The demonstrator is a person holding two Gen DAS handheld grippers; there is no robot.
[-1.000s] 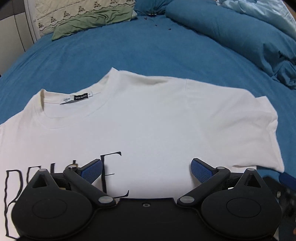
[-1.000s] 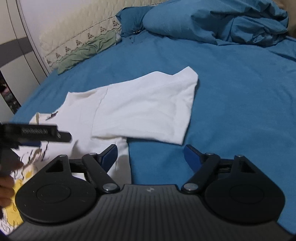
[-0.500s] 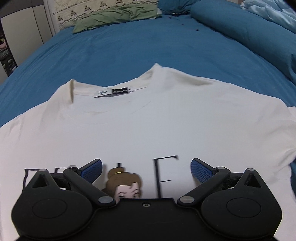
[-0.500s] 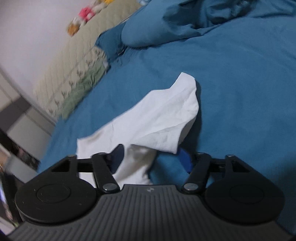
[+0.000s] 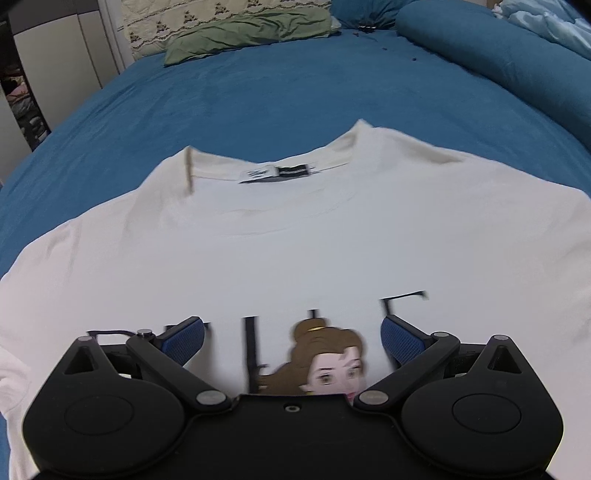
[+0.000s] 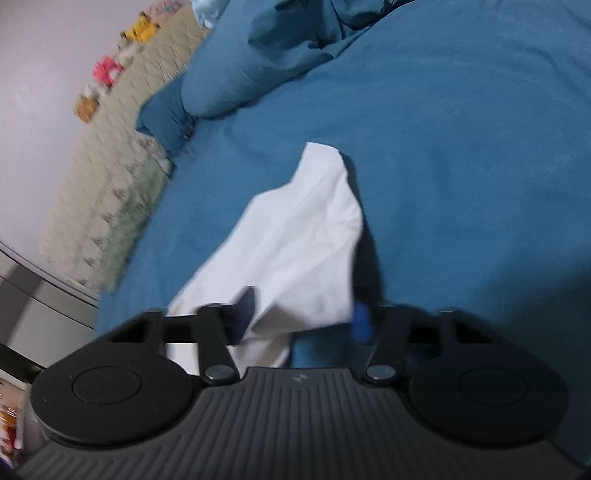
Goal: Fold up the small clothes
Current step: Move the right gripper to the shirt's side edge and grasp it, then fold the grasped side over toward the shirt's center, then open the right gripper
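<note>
Lay face-up on the blue bed [image 5: 295, 92]: white T-shirt [image 5: 295, 236], soft, light, limp. Left tongs [image 5: 291, 341] spread above print; right tongs [image 6: 303, 314] spread around sleeve [image 6: 295, 240]. Best pinched at sleeve edge.

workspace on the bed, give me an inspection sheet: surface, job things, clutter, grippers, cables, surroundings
surface: blue bed sheet, smooth.
job's things: white t-shirt lies front up, collar away from the camera; its sleeve is raised off the sheet.
clutter: green pillow, rolled blue duvet.
grippers: left gripper open above the shirt print; right gripper open around the sleeve edge.
cables: nothing seen.
surroundings: quilted headboard, plush toys on top, blurred.
</note>
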